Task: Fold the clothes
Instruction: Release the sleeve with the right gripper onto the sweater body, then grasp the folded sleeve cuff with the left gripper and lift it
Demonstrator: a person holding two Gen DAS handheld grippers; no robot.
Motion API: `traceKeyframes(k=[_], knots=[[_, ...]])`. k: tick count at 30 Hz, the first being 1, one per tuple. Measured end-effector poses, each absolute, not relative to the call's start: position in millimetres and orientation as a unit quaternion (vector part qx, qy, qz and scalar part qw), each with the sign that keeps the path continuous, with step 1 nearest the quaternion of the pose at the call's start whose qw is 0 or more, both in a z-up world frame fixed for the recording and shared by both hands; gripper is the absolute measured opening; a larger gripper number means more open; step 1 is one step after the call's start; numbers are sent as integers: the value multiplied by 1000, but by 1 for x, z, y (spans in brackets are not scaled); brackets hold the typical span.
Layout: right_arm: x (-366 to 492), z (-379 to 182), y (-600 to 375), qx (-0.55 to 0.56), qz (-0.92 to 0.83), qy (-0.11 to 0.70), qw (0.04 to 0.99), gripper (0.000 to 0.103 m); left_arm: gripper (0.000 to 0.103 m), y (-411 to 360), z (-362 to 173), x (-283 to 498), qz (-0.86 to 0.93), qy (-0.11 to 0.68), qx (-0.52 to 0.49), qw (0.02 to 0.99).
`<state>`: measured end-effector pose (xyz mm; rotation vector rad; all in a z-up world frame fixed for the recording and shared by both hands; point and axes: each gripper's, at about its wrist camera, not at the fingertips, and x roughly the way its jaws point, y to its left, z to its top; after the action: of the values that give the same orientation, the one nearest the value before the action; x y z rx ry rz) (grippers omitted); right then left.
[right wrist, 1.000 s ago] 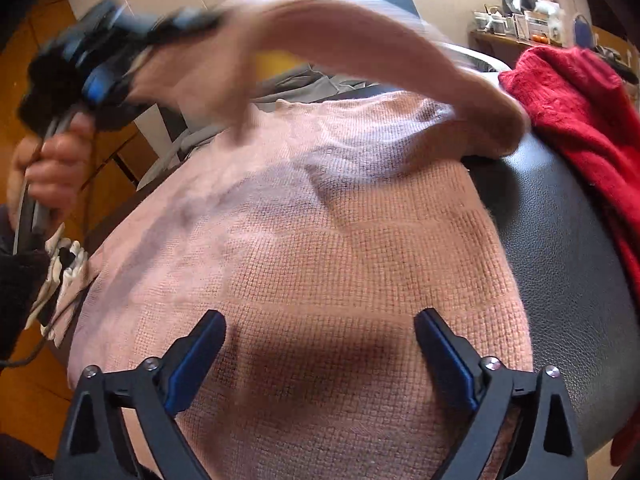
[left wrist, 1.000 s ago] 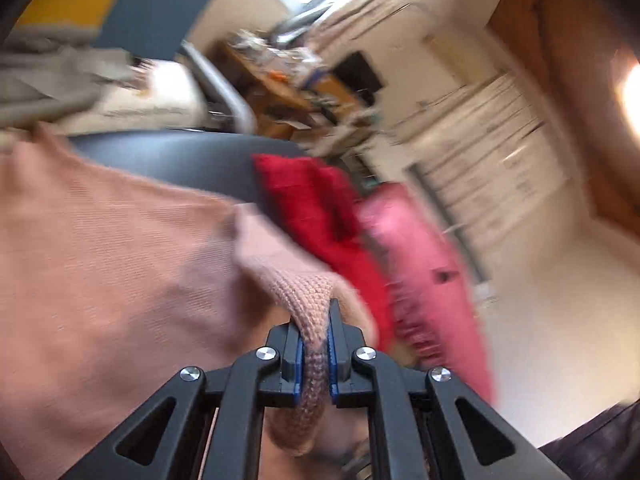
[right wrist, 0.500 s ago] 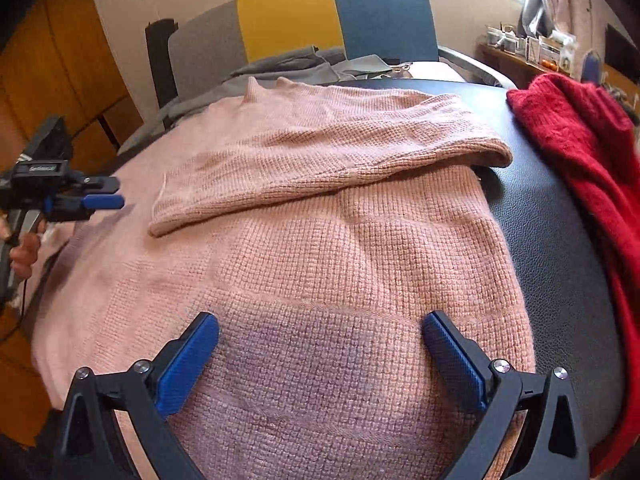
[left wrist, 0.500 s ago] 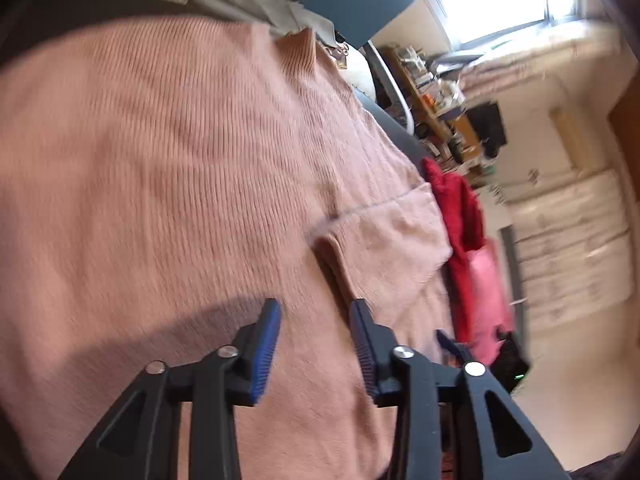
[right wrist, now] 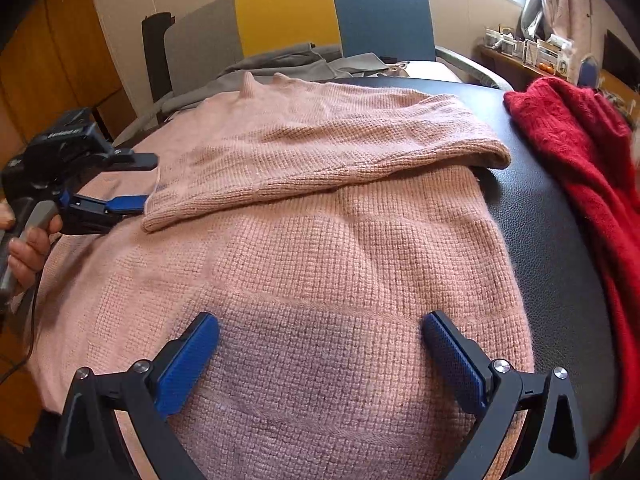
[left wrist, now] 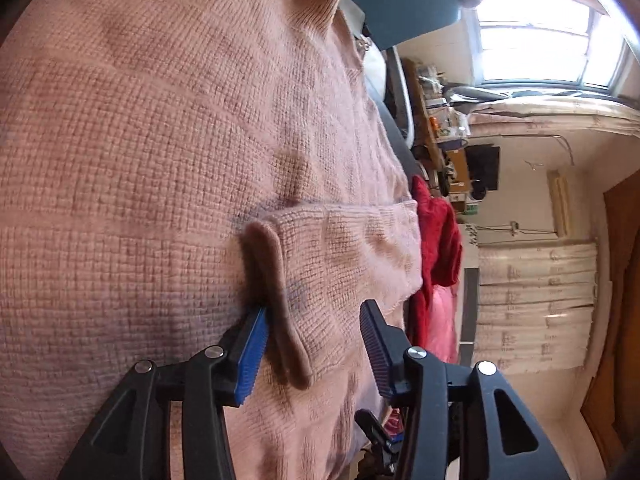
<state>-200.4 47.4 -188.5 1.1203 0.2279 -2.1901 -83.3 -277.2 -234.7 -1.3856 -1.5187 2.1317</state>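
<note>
Pink sweater [right wrist: 320,248] spread on the dark table [right wrist: 552,248], one sleeve [right wrist: 328,160] folded across its chest.

The sleeve lies flat over the sweater's upper body, its fold at the sweater's right edge and its cuff [left wrist: 280,300] at the left edge; the left gripper [left wrist: 312,340] is at that cuff with its jaws opening, the cuff between the blue pads but not pressed by them, so it is released; a hand [right wrist: 28,248] holds this gripper's handle beside the sweater; the right gripper [right wrist: 320,352] hovers over the sweater's lower part with jaws spread wide, grasping nothing; a red garment [right wrist: 580,168] lies on the table to the right of the sweater, apart from it; behind the sweater's collar stand grey cloth [right wrist: 280,64] and a grey, yellow and blue chair back [right wrist: 288,20].
</note>
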Motion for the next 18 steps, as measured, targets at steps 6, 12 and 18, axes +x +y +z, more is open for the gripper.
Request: traceKeyframes(k=[6, 12, 18], knots=[[-200, -189, 50, 421, -840, 78, 333, 103, 6, -262, -227, -94, 742, -487, -454, 74], [-208, -183, 52, 441, -829, 60, 340, 103, 6, -268, -163, -99, 808, -442, -377, 101], [-232, -171, 72, 463, -816, -62, 341, 103, 6, -289, -71, -122, 865, -353, -332, 131]])
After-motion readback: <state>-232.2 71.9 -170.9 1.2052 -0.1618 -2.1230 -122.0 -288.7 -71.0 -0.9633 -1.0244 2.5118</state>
